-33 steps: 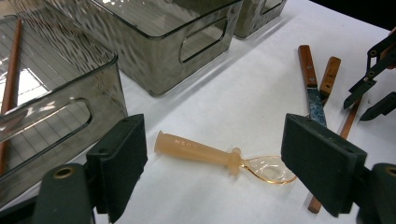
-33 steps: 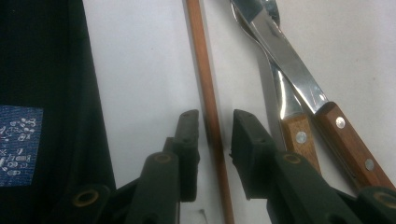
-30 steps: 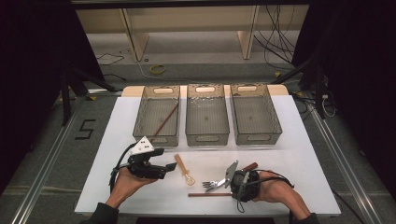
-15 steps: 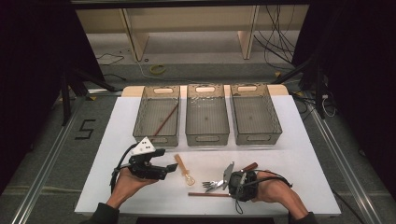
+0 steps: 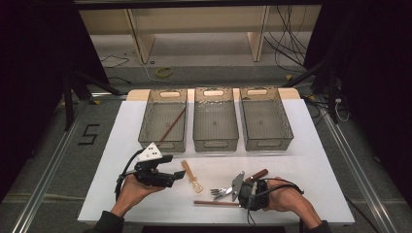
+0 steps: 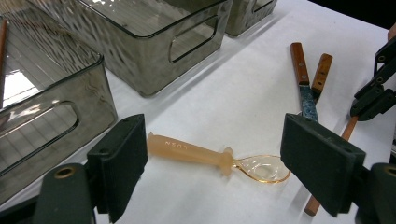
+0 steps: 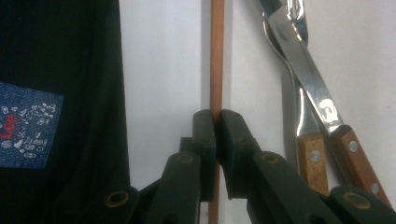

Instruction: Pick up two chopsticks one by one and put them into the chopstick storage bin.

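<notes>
A thin brown chopstick [image 5: 214, 203] [image 7: 217, 56] lies near the table's front edge. My right gripper [image 5: 241, 201] [image 7: 217, 121] is shut on it, and its jaws have just been closing with the stick between the pads. A wooden-handled fork [image 5: 221, 191] and knife [image 5: 257, 174] [image 7: 303, 51] lie just beyond it. An amber plastic spoon [image 5: 190, 176] [image 6: 196, 151] lies flat on the white table. My left gripper [image 5: 174, 175] [image 6: 222, 158] is open, with its jaws on either side of the spoon and not touching it.
Three grey see-through bins stand in a row at the back: left [image 5: 163, 145], middle [image 5: 215, 144] and right [image 5: 267, 142]. The left bin holds another brown chopstick [image 5: 172, 125]. A dark sleeve with a blue patch [image 7: 28, 126] lies beside the right gripper.
</notes>
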